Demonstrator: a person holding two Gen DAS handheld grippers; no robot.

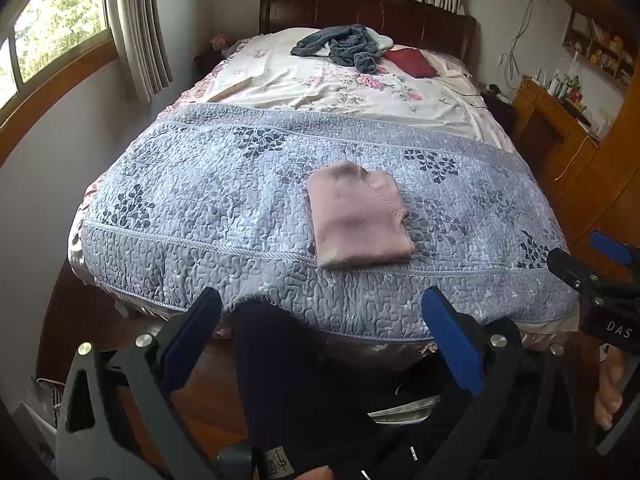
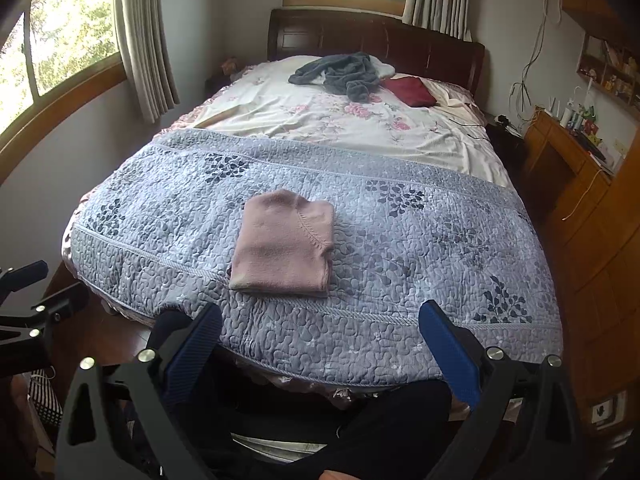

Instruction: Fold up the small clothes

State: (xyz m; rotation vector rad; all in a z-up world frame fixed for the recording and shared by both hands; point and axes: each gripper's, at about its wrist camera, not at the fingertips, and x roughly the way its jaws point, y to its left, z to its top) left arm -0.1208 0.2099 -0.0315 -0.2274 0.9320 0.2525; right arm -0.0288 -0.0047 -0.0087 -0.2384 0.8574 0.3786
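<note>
Pink garment [image 1: 360, 216] lies folded into a neat rectangle on the grey-blue quilt [image 1: 200, 208], near the foot of the bed. Left tongs [image 1: 320, 340] hang wide open and empty, back off the bed's edge. Right tongs [image 2: 320, 354] likewise gape wide, gripping nothing, clear of the cloth.

A lived-in home bedroom

A bed [image 2: 304, 344] with a dark wooden headboard [image 2: 372, 36] lies ahead of the hand-held gripper [image 2: 320, 348], spread with a blue-grey quilted coverlet [image 2: 400, 248] and, farther off, a floral sheet [image 2: 340, 120] with rumpled grey clothing [image 2: 340, 70] near the headboard. Curtained windows [image 2: 60, 40] stand to its left and beyond the headboard; to its right are wooden cabinets [image 2: 592, 216] and a cluttered wall shelf [image 2: 612, 68]. The floor is dark wood [image 1: 208, 392].
</note>
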